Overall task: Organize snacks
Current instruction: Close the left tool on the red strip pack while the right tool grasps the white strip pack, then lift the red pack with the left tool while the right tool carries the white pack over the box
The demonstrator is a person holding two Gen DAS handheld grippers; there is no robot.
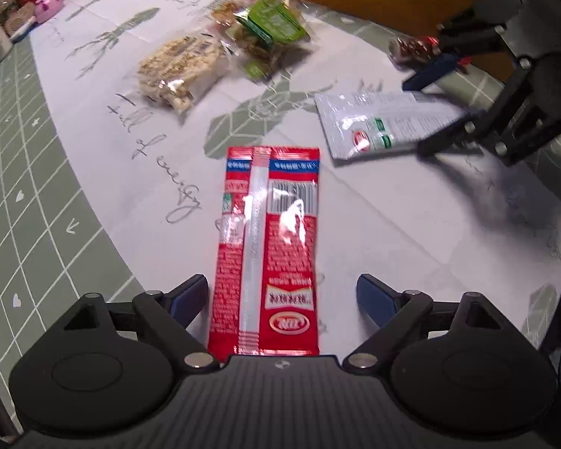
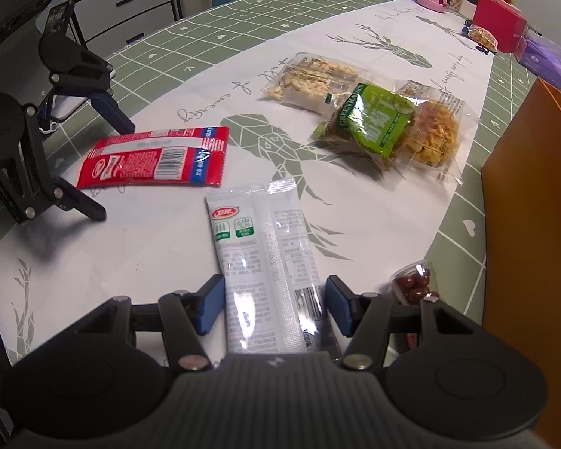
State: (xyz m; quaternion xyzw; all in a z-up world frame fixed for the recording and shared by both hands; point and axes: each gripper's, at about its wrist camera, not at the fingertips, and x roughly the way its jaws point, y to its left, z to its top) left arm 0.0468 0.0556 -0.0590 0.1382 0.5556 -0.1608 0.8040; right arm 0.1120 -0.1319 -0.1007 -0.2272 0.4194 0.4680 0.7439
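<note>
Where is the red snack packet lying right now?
The red packet lies flat on the white table runner between the open left gripper fingers, with the white packet to its right.

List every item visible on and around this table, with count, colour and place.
Flat red foil snack packet: one, red, on the white runner between the left gripper's wide-open fingers, untouched.
Long white plastic snack packet: one, white, between the right gripper's fingers.
Clear bag of pale puffed snacks: one, beige, mid-runner.
Green raisin pouch: one, green, lying on the yellow bag.
Clear bag of yellow crackers: one, yellow.
Small clear pack of dark red candies: one, beside the box.
Orange cardboard box: one, runner's edge.
Green grid tablecloth: one.
Left gripper: black, blue pads, open.
Right gripper: black, blue pads.
</note>
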